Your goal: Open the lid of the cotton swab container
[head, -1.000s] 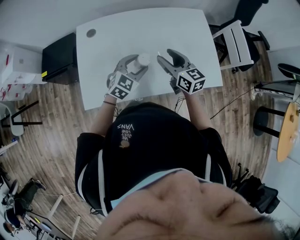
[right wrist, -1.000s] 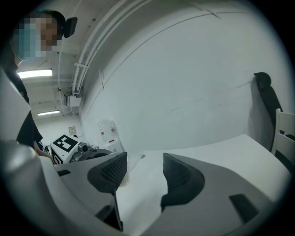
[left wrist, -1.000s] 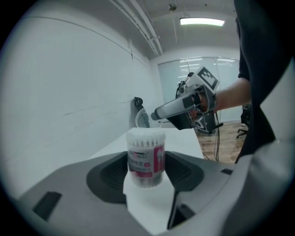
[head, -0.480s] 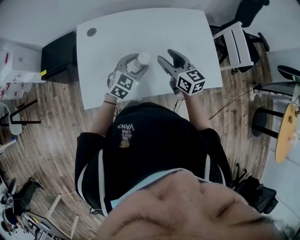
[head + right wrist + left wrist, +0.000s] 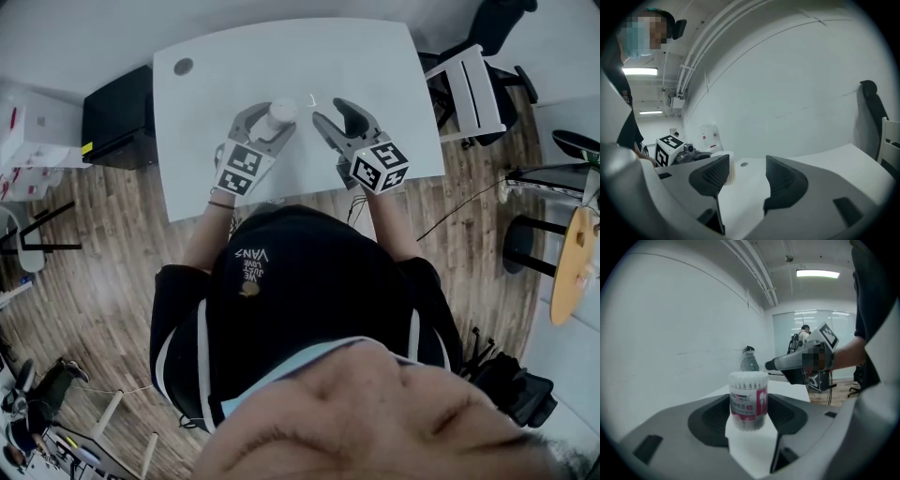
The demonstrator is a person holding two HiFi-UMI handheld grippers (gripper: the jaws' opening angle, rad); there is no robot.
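The person's arms are reaching forward from a dark top, each hand carrying a gripper whose marker cube (image 5: pixel 241 169) is facing up toward the head camera. The left gripper (image 5: pixel 270 127) is pinching the cotton swab container (image 5: pixel 748 399) between its two jaws, which are pressing against its sides; the container is standing upright over the white table (image 5: pixel 234 66), a pink label wrapping its middle and white swab tips showing at its top. Just beside it, the right gripper (image 5: pixel 330 112) is hovering with its jaws spread and nothing between them, and its own view is catching the container's white top just past its left jaw. A small clear rounded thing (image 5: pixel 749 363) is showing beyond the container, too faint to identify. Farther off, a chair (image 5: pixel 469 80) is standing at the table's right end on the wooden floor (image 5: pixel 122 244).
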